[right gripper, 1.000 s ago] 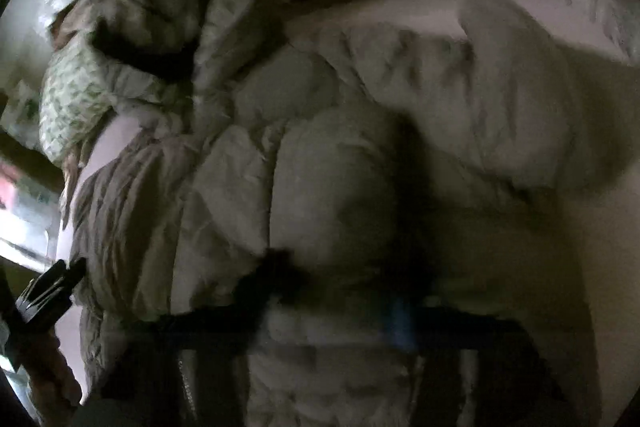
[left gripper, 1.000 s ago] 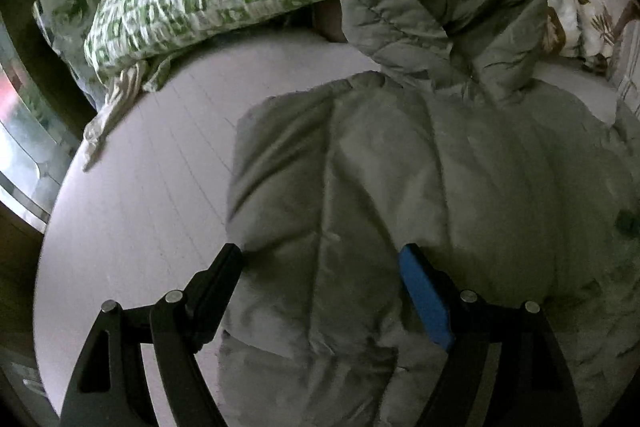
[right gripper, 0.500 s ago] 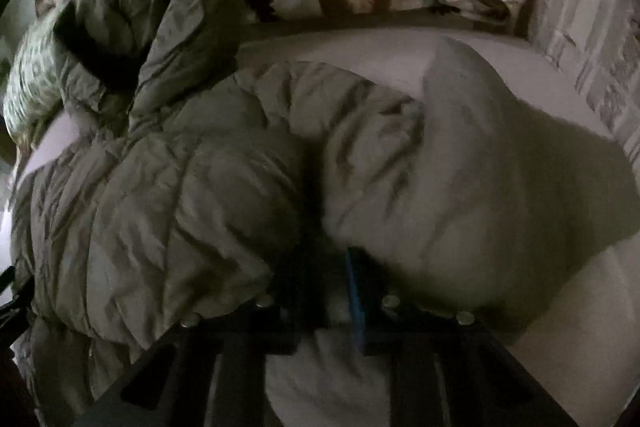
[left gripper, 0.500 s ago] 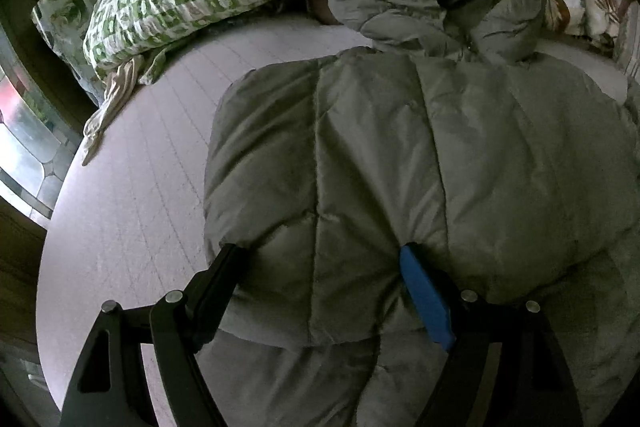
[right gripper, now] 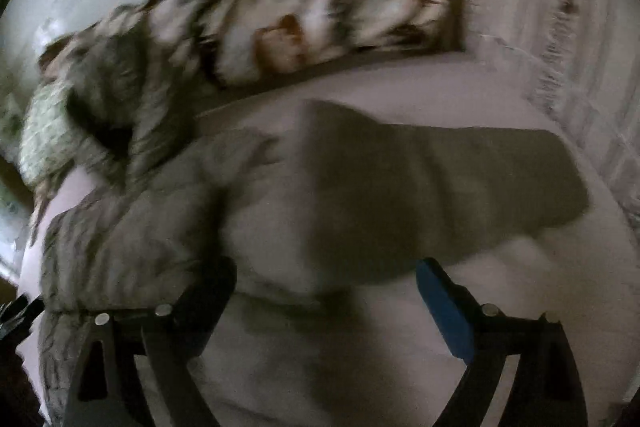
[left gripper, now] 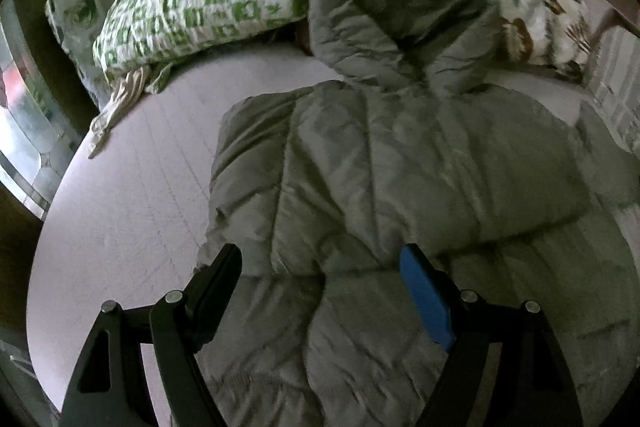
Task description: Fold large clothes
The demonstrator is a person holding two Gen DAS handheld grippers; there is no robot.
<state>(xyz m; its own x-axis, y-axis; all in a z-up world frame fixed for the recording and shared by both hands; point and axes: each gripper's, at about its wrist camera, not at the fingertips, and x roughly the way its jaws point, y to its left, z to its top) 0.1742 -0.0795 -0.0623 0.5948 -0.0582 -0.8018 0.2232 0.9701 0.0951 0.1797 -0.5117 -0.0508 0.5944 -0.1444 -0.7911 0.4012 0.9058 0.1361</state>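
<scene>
A grey quilted puffer jacket (left gripper: 400, 179) lies on the pale bed sheet (left gripper: 132, 211), its top part folded down over the lower part, its hood (left gripper: 400, 11) up toward the pillows. My left gripper (left gripper: 320, 259) is open and empty just above the fold's near edge. In the blurred right wrist view the jacket (right gripper: 160, 227) lies at left and one sleeve (right gripper: 440, 179) stretches out to the right on the sheet. My right gripper (right gripper: 324, 275) is open and empty above the jacket.
A green-and-white checked pillow (left gripper: 200, 7) lies at the back left. A leaf-patterned blanket (left gripper: 540, 11) is bunched at the back right, also in the right wrist view (right gripper: 320, 11). A window (left gripper: 20, 115) is beyond the bed's left edge.
My right gripper, shut on jacket fabric half a second ago, has opened and pulled back; the sleeve now lies flat. My left gripper stayed open and drew back slightly from the folded jacket.
</scene>
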